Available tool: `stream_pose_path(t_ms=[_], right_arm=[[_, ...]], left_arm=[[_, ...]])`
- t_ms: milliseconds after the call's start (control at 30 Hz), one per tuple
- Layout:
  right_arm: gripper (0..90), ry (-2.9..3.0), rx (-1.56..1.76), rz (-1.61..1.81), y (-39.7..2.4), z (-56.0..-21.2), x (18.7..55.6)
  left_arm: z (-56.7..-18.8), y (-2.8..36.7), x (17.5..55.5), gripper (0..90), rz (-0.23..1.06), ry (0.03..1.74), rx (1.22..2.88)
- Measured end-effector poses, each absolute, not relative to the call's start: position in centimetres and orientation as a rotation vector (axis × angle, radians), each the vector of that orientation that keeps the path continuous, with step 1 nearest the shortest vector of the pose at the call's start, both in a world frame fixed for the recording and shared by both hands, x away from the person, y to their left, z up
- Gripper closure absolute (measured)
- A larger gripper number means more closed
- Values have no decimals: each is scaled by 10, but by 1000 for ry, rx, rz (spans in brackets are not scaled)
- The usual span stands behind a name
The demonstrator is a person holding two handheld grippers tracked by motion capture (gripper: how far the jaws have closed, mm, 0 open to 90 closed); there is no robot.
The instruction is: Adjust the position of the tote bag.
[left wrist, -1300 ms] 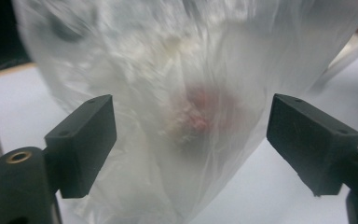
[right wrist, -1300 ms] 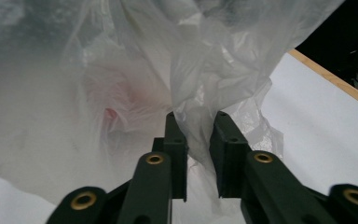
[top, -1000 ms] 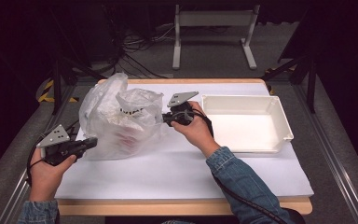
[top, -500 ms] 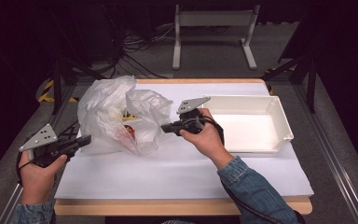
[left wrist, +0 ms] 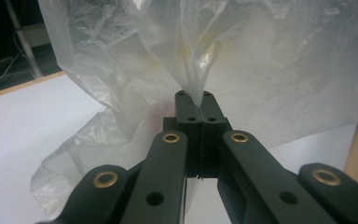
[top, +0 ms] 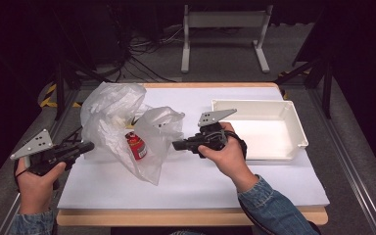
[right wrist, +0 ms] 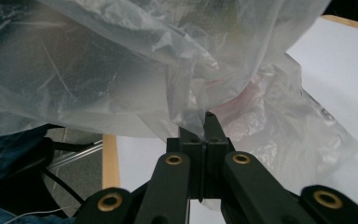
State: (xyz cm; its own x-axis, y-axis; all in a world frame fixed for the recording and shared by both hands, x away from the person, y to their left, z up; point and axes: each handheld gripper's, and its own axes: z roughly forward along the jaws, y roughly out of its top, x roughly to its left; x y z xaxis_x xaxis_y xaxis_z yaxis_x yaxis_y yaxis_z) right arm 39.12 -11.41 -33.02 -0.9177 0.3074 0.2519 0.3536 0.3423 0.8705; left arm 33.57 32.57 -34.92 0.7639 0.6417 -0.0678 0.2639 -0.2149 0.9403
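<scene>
While the left gripper (top: 85,146) and right gripper (top: 177,145) each clamp the clear plastic bag (top: 122,122) near the table's (top: 254,191) left edge, pulling apart evenly should widen its mouth without tearing.

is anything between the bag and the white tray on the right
The right gripper and the hand holding it sit between the bag and the tray, with the gripper shut on the bag's right edge. Otherwise only bare white table lies between them. The left gripper pinches the bag's other side.
</scene>
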Motion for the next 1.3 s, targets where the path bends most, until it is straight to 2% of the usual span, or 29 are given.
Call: stream_pose_path(t_ms=[167, 433, 667, 933, 1200, 1300], right_arm=[[899, -2537, -638, -1704, -114, -324, 391], [895, -2566, -813, -1781, -111, -331, 425], [875, -2577, -926, -1790, -101, -344, 450], [834, -2624, -977, -1733, -88, -363, 464], [795, -2699, -959, -1632, -85, -373, 458], [755, -2712, -953, -1591, -84, -376, 456]], left_arm=[[-352, 329, 339, 900, 426, 746, 1793], [-369, 338, 355, 893, 492, 890, 1713], [-381, 342, 364, 886, 501, 933, 1704], [-399, 339, 373, 889, 446, 961, 1790], [-410, 337, 373, 889, 401, 955, 1853], [-413, 336, 374, 869, 365, 952, 1892]])
